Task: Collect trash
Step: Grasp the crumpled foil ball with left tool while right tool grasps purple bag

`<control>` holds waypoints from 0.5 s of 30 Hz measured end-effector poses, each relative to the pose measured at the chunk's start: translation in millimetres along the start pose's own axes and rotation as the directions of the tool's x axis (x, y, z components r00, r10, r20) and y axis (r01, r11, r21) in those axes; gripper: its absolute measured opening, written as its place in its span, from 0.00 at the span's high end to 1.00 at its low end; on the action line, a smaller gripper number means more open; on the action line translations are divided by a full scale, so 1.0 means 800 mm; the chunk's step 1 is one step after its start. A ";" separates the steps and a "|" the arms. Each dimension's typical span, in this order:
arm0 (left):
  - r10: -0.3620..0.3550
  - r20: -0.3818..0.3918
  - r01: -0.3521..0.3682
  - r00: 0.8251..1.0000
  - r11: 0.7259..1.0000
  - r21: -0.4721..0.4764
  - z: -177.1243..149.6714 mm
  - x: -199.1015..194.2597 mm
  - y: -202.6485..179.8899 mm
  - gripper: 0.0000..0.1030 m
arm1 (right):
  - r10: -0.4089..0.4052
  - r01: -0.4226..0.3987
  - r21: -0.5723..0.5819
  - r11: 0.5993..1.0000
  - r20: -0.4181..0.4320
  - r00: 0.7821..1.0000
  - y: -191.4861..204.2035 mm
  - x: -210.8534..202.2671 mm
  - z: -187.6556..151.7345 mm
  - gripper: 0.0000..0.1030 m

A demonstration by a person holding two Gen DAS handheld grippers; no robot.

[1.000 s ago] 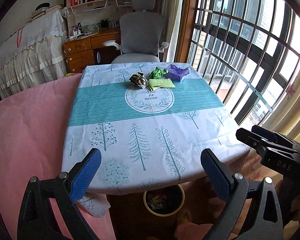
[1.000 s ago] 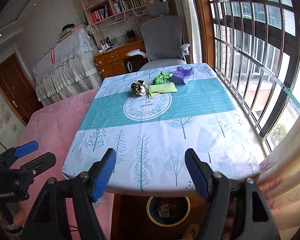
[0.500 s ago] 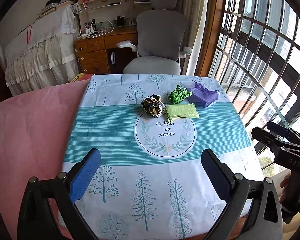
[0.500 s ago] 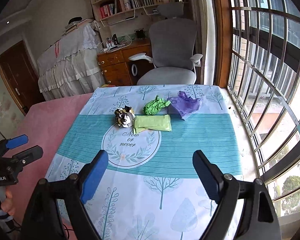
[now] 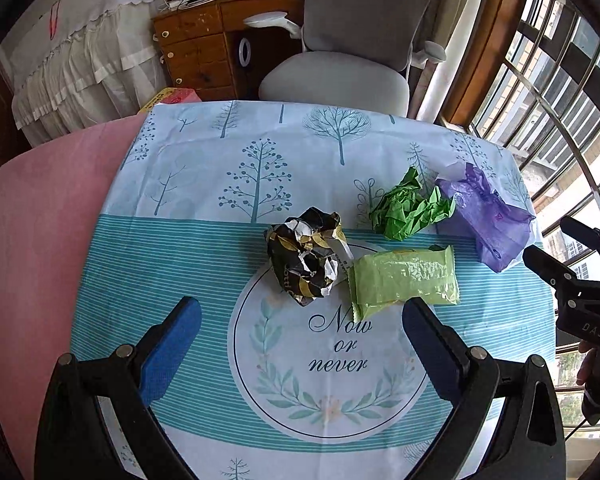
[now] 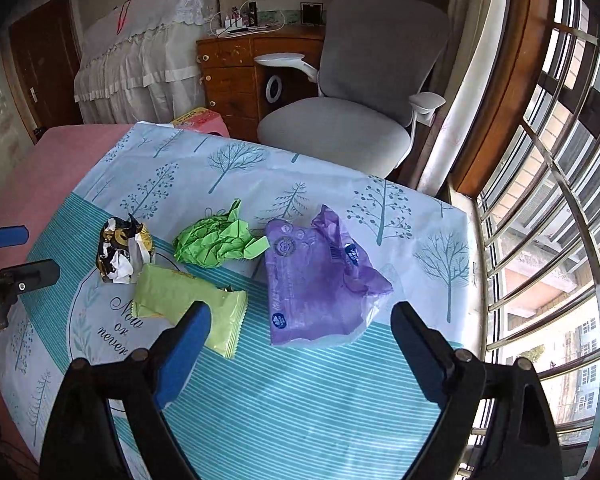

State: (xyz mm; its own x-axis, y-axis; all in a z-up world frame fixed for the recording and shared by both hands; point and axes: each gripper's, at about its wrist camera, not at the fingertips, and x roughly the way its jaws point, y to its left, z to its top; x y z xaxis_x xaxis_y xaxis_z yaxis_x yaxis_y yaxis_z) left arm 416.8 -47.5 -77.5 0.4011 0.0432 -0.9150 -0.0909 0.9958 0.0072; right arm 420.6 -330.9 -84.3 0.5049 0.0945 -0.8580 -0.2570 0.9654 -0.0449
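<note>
1. Trash = 4 pcs, bunched mid-tabletop on the tree-print teal/white tablecloth (image 5: pixel 204 264): crumpled black/gold foil wrapper (image 5: pixel 306 258), crumpled bright-green paper ball (image 5: pixel 408 212), flat lime-green sealed snack packet (image 5: pixel 404 278), limp purple plastic bag (image 6: pixel 316 276).
2. L tool (image 5: pixel 300 328): jaws wide apart, nothing between them. It hangs above the "Now or never" print, just short of the foil wrapper and the packet.
3. R tool (image 6: pixel 300 332): jaws have just been opening and now stand fully wide, empty. Purple bag lies ahead, between the finger lines; no contact.
4. Handling, est.: all very light and not fragile.
   - Foil + paper balls: springy, will crush. Pinch across the bulk.
   - Packet: slick film, flat on the cloth, so hard to get under. Take the crimped end seam nr the R tool, or pinch across the puffy middle.
   - Purple bag: floppy, slippery, will drape. Grab the bunched fold at its far/right side, not the flat panel.
5. Risk: pads snag the tablecloth on a low approach.
</note>
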 end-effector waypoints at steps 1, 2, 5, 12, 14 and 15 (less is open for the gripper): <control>0.003 -0.014 -0.003 1.000 1.000 -0.009 0.007 0.014 0.000 0.03 | 0.003 -0.003 -0.016 1.000 -0.017 1.000 -0.003 0.015 0.004 0.11; 0.004 -0.030 -0.004 1.000 1.000 -0.020 0.014 0.028 -0.001 0.03 | 0.004 -0.005 -0.028 1.000 -0.035 0.999 -0.005 0.029 0.007 0.11; -0.009 -0.076 0.005 0.997 0.999 -0.052 0.028 0.063 -0.001 0.03 | -0.004 -0.002 -0.060 0.998 -0.094 0.996 -0.011 0.069 0.015 0.11; -0.043 -0.132 0.026 0.990 0.991 -0.133 0.051 0.114 0.012 0.03 | 0.011 -0.020 -0.046 0.999 -0.188 0.982 -0.037 0.128 0.012 0.11; -0.049 -0.147 0.025 0.988 0.986 -0.162 0.054 0.123 0.017 0.03 | 0.034 -0.037 -0.016 0.999 -0.199 0.979 -0.045 0.135 0.010 0.15; -0.047 -0.151 0.022 0.987 0.986 -0.167 0.055 0.127 0.018 0.03 | 0.047 -0.047 0.004 0.999 -0.203 0.978 -0.050 0.138 0.008 0.20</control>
State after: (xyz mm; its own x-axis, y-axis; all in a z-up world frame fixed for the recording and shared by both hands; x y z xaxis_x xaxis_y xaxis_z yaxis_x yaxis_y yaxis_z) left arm 496.6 -25.4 -152.4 0.2622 -0.0164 -0.9649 -0.2328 0.9693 -0.0797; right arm 492.1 -357.5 -174.1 0.3147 0.0887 -0.9450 -0.2774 0.9608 -0.0022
